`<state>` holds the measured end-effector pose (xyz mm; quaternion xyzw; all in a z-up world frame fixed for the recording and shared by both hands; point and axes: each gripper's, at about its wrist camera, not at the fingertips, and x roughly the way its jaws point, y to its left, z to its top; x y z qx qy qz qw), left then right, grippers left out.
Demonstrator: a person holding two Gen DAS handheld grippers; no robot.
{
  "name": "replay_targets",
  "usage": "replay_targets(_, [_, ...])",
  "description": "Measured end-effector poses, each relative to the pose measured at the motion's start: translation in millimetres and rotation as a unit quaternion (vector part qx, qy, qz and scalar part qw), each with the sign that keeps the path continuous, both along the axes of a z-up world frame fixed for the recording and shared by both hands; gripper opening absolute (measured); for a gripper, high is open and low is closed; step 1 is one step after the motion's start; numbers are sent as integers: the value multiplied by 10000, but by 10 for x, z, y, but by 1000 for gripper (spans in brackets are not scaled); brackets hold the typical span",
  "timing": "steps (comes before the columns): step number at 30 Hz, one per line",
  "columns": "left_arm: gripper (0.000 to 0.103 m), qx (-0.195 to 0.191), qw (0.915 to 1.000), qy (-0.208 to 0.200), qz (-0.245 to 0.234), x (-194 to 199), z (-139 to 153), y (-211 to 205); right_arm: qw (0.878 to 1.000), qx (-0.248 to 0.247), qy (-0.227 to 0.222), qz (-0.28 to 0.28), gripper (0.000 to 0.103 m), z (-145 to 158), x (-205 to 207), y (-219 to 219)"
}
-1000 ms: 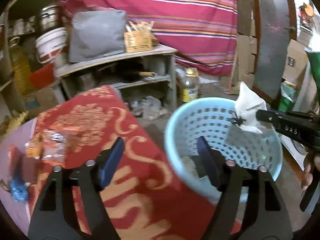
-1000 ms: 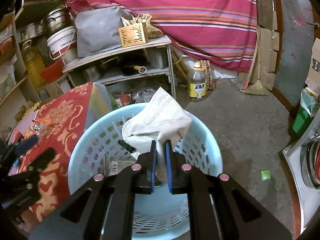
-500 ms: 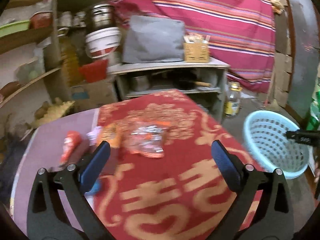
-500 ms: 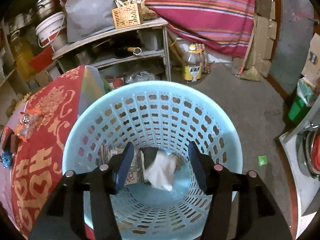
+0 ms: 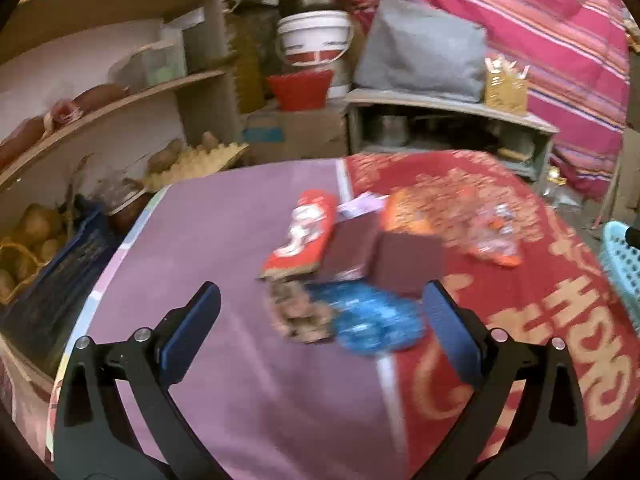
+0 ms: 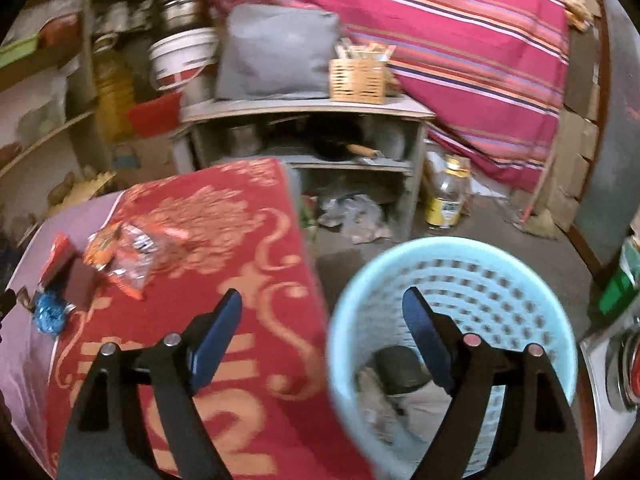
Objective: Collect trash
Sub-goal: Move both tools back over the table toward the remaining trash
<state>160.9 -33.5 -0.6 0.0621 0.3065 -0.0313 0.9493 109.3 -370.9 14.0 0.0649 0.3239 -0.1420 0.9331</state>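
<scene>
Left gripper (image 5: 320,320): two matte black angular arms ending in dark blue flat pads (image 5: 192,332), with round silver screw heads along each arm. Right gripper (image 6: 320,328) looks identical, though its screws appear pinkish.

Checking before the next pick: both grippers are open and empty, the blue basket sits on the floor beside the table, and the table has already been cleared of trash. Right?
Not quite. The left wrist view shows trash on the table: a red wrapper, a blue wrapper and a clear packet. The left gripper and right gripper are open and empty, beside the basket.
</scene>
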Motion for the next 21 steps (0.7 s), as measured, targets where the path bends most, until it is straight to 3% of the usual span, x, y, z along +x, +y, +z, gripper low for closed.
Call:
replay_targets(3, [97,-24,9999,117,58,54,-100,187,9998,-59,90,175,82,-56,143,230])
replay_targets(5, [97,-88,9997,211,75,115,-152,265,9998,-70,69,172,93,-66,196,335])
replay_targets(11, [97,-189,9990,404,93,311,-289,372,9991,299,60,286,93,-105,386,562])
replay_targets(15, [87,-297,9984,487,-10,433,-303,358,9986,226,188,443,93,-168,497,732])
replay_targets(17, [79,-362,9977,572,-21,507,-335,359,9982,145,240,523,93,-195,537,803])
replay_targets(19, [55,-389,9960,803,-61,609,-389,349,9979,90,281,579,93,-216,568,858])
replay_targets(21, [42,-482,9940,978,-79,673,-432,352,9977,92,297,597,93,-219,583,880])
